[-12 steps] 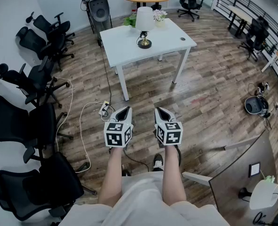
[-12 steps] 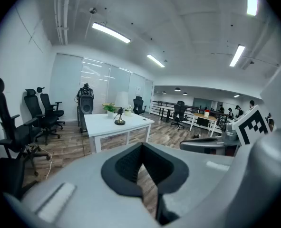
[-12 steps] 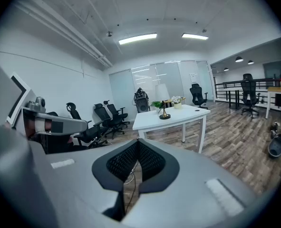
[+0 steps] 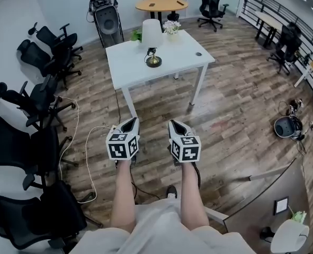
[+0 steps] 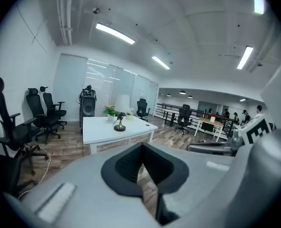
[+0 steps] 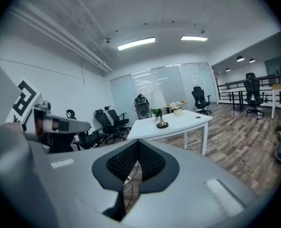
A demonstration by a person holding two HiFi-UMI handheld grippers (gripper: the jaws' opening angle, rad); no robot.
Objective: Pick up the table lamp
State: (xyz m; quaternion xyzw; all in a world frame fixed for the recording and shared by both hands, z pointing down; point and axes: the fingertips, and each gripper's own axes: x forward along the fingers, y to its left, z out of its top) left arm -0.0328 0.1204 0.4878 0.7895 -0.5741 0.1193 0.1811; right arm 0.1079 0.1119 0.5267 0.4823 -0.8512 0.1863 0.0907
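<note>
**Q:** Where does the lamp (image 4: 152, 45) stand relative to the two grippers?

**A:** It stands upright on the white surface (image 4: 177, 54), well apart from both grippers and straight ahead across open floor (image 4: 161, 102). Its long axis is vertical, with the shade (image 4: 152, 32) on top and the round base (image 4: 153, 63) resting on the surface.

**Q:** What is the state of the fingers?

**A:** On the left gripper (image 4: 131, 121) the fingers are closed tip to tip with nothing between them; only floor shows behind the tips. The right gripper (image 4: 175, 124) is the same, closed and empty.

**Q:** Which gripper is nearer?

**A:** Neither, by any margin that shows. In the head view the lamp lies about on the midline between the two. In the left gripper view it sits slightly left of the finger tips, and in the right gripper view slightly right of them.

**Q:** What does the coming move turn on?

**A:** Judged from this layout, it turns first on closing the forward distance. The fingers must then spread and meet the thin stem (image 4: 152, 53) from the side, across the vertical axis and below the shade.
</note>
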